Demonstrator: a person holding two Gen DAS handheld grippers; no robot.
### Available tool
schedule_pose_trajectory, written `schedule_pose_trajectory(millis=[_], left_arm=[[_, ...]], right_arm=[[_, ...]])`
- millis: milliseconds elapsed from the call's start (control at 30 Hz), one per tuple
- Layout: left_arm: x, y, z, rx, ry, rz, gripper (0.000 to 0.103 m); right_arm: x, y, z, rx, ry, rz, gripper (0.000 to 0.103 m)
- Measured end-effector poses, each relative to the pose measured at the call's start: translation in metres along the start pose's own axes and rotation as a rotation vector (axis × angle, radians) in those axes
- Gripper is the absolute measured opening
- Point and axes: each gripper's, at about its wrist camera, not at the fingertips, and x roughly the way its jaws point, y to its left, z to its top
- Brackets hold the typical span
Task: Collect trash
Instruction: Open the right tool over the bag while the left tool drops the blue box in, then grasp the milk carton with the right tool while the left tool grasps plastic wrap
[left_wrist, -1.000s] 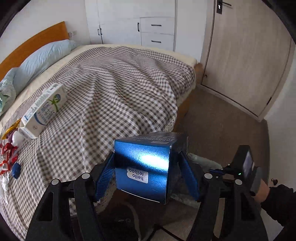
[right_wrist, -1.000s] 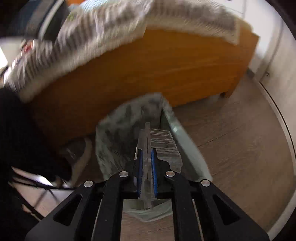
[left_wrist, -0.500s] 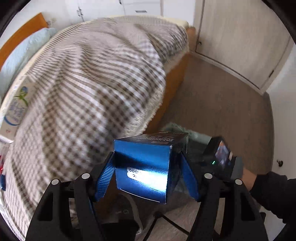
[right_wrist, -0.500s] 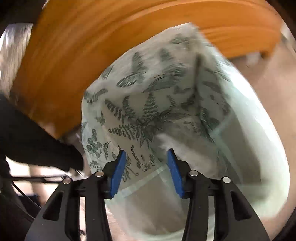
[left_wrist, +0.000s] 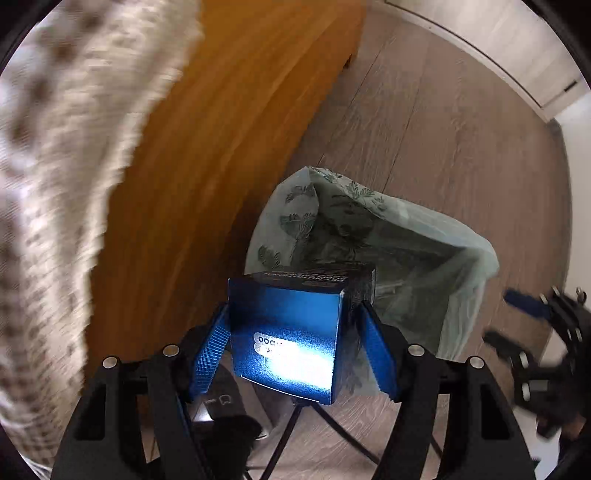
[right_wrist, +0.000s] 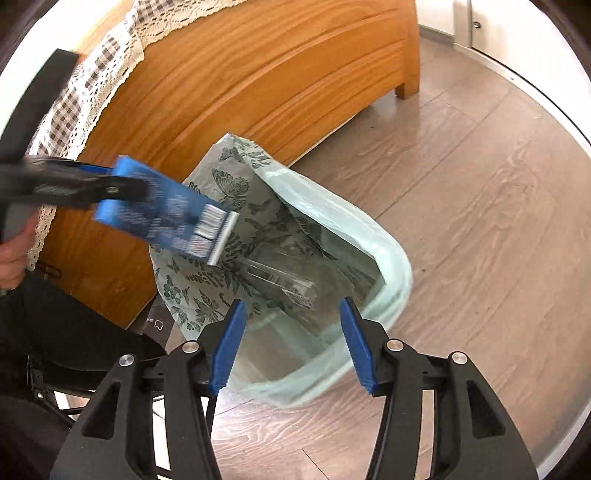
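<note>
My left gripper is shut on a shiny blue box and holds it over the near left rim of a pale green trash bag printed with ferns and butterflies. In the right wrist view the blue box hangs at the bag's left edge. My right gripper is open and empty just above the bag's near rim. A clear plastic package lies inside the bag.
The orange wooden bed frame stands right behind the bag, with the checked bedspread hanging over it. Wood floor spreads to the right. Black tripod legs stand beneath the left gripper.
My right gripper opened and let the clear package fall into the bag, then drew back. My left gripper swung from over the bed down toward the bag with the blue box.
</note>
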Motion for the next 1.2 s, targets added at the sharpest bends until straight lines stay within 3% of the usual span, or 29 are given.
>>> schedule_pose_trajectory(millis=[167, 300, 500, 800, 900, 1000, 1100, 1200], left_arm=[[0.014, -0.011, 0.009, -0.023, -0.054, 0.014, 0.069], [0.011, -0.002, 0.003, -0.084, -0.068, -0.067, 0.078], [-0.012, 0.02, -0.005, -0.122, -0.128, -0.086, 0.08], [-0.068, 0.047, -0.029, -0.136, -0.203, -0.106, 0.08], [-0.089, 0.055, -0.041, -0.153, -0.246, -0.115, 0.081], [-0.107, 0.063, -0.048, -0.152, -0.302, -0.063, 0.081], [-0.123, 0.072, -0.052, -0.155, -0.317, -0.096, 0.081], [-0.148, 0.085, -0.065, -0.154, -0.383, -0.086, 0.081]], right_arm=[[0.016, 0.0, -0.01, 0.013, 0.027, 0.028, 0.052], [0.018, 0.011, -0.016, -0.019, 0.056, 0.042, 0.052], [0.027, 0.023, -0.019, -0.042, 0.083, 0.048, 0.052], [0.022, 0.028, -0.006, -0.055, 0.068, 0.001, 0.052], [0.013, 0.033, -0.001, -0.067, 0.057, -0.019, 0.052], [0.002, 0.04, 0.005, -0.09, 0.044, -0.041, 0.052], [-0.006, 0.049, 0.012, -0.117, 0.039, -0.083, 0.052], [-0.016, 0.062, 0.02, -0.137, 0.032, -0.115, 0.052]])
